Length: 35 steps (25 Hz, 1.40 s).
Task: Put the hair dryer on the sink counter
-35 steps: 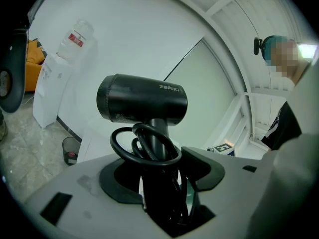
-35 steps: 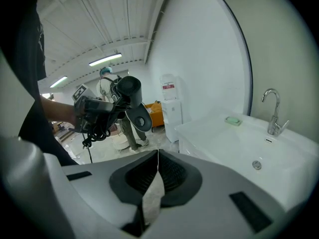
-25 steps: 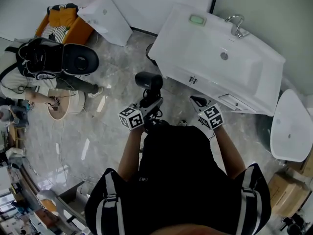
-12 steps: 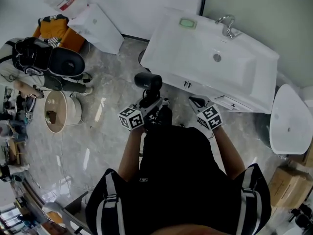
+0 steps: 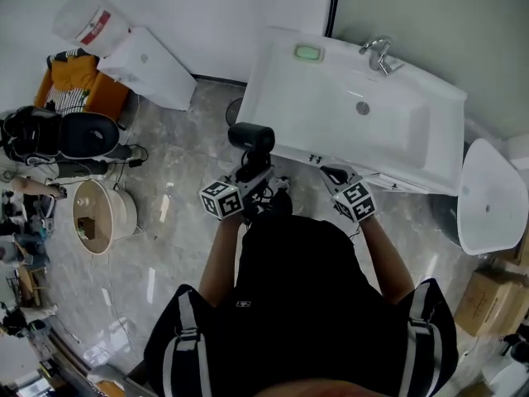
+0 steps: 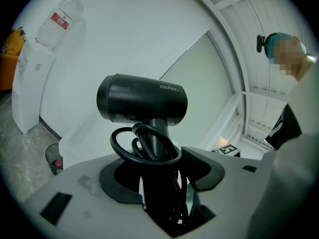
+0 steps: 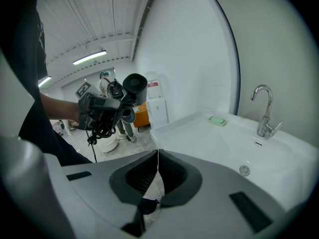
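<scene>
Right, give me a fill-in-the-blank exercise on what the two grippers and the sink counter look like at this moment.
1. The left gripper is shut on the hair dryer, gripping it by its ____.
2. The right gripper has its jaws together and holds ____.
3. The soap bar lying on the sink counter is ____ in colour.
Missing words: handle; nothing; green.
</scene>
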Motion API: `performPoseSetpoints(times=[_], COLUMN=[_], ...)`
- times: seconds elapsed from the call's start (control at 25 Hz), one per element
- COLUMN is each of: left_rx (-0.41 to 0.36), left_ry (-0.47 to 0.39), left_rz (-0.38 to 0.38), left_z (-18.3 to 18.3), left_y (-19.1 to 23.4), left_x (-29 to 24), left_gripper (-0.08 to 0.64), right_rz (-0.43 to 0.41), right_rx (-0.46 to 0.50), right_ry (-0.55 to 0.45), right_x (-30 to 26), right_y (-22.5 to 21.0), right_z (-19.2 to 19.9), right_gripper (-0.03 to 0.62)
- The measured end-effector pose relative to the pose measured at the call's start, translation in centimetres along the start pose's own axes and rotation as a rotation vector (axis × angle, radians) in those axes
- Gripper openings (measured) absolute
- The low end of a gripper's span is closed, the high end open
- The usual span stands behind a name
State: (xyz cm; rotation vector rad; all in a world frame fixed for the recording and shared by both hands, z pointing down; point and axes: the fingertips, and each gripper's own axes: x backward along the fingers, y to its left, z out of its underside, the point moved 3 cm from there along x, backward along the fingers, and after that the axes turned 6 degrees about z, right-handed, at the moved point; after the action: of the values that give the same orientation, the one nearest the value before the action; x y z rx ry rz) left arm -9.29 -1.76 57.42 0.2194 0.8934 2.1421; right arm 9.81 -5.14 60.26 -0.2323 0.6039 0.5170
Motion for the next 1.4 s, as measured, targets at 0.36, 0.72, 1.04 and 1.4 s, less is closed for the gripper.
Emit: performPoseSetpoints(times=[0.36, 0.72, 1.04, 1.4], left_rx=[0.033, 0.057, 0.069, 0.071], left_ry=[0.076, 0.153, 0.213, 0.294], left_rz=[-0.005, 0.044, 0.082, 0.071], left_z=[-3.3, -5.5, -7.2, -7.4], left_y=[6.1, 11.5, 15.4, 18.6], left_x=[-1.7, -4.9, -7.7, -10.2], left_gripper=[0.239, 0.239, 0.239, 0.239], right_rz=[0.041, 0.097, 0.143, 0.19], right_rx=[-0.045, -0.093, -0.143, -0.175], right_ry=[0.035, 0.07, 0.076, 0.086], right_x=[-4.1, -7.8, -10.9, -12.0], right_y=[-1.4, -3.2, -4.2, -5.5], right_z=[-2.1, -4.0, -5.1, -5.9], right_gripper=[0.06, 0.06, 0.06, 0.06])
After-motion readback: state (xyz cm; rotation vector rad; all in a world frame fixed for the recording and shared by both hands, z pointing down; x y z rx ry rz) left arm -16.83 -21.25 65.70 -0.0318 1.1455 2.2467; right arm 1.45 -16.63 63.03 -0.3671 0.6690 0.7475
